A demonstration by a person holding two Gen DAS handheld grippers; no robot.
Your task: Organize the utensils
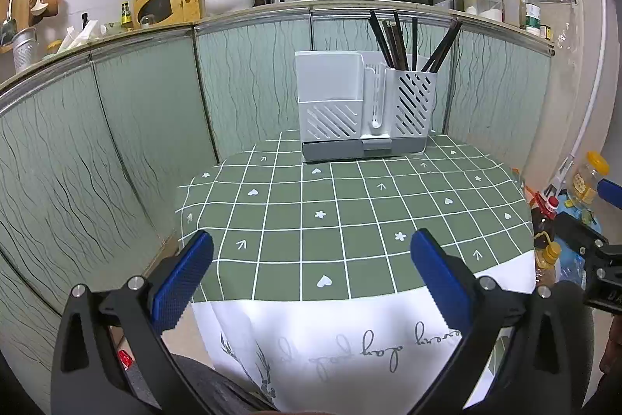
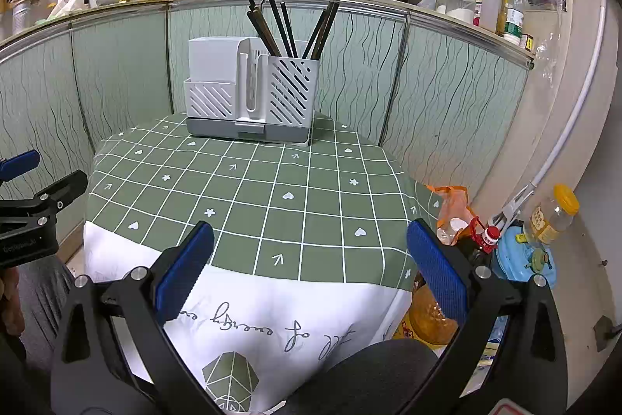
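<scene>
Both grippers wide open, holding nothing: left gripper [image 1: 311,273] and right gripper [image 2: 310,269] hover over the near edge of the table [image 1: 350,220]. Chopsticks [image 1: 404,43] stand upright in the right compartment of the white holder [image 1: 363,111], which sits at the table's far edge, well apart from both grippers.

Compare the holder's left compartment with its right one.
The right compartment holds dark chopsticks that stick up and fan out; the left compartment shows nothing above its rim. The right one's slotted front stands taller; the left one's front is low, with a plain white panel rising behind it. Both are white with diagonal slots and share one grey base.
</scene>
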